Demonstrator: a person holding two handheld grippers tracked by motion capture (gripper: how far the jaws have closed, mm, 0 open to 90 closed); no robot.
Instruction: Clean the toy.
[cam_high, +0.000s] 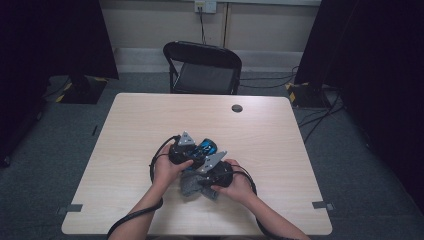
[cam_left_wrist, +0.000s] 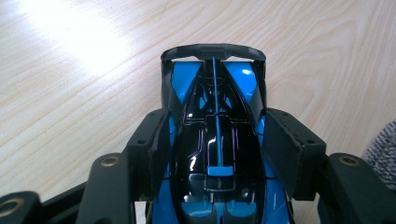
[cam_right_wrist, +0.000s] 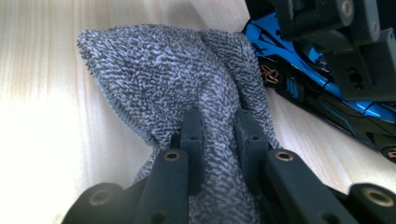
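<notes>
High view: light wood table (cam_high: 150, 125), black chair (cam_high: 202, 67) behind it, dark round grommet (cam_high: 237, 108) near the far edge. Two forearms come in from the bottom. Left hand (cam_high: 167, 170) holds the left gripper (cam_high: 187, 150), right hand (cam_high: 240, 187) holds the right gripper (cam_high: 212, 172); both sit close together near the table's middle, toward the near edge. Blue and black toy car (cam_high: 205, 148) lies just past the left gripper, partly hidden by the grey plates. Grey cloth (cam_high: 192, 186) is bunched on the table between the two hands, touching the right gripper. Black cables loop back from both grippers.

Left gripper view: car (cam_left_wrist: 217, 140) sits lengthwise between the two black jaws, rear wing at the far end. Both pads (cam_left_wrist: 156, 149) press against the car's sides, so the left gripper (cam_left_wrist: 217, 154) is clamped on the car. Wood table (cam_left_wrist: 70, 70) under it. A bit of cloth (cam_left_wrist: 383, 149) at the right edge, near the car, apart from it here.

Right gripper view: right gripper (cam_right_wrist: 219, 140) has its jaws nearly together, pinching a fold of the cloth (cam_right_wrist: 159, 74); the cloth fans out ahead of the jaws and rests on the table (cam_right_wrist: 42, 116). The car (cam_right_wrist: 299, 79) lies just beside the cloth at upper right, gold wheel hub visible, touching or almost touching the cloth's edge; cannot tell which. The left gripper (cam_right_wrist: 345, 46) sits over the car.
</notes>
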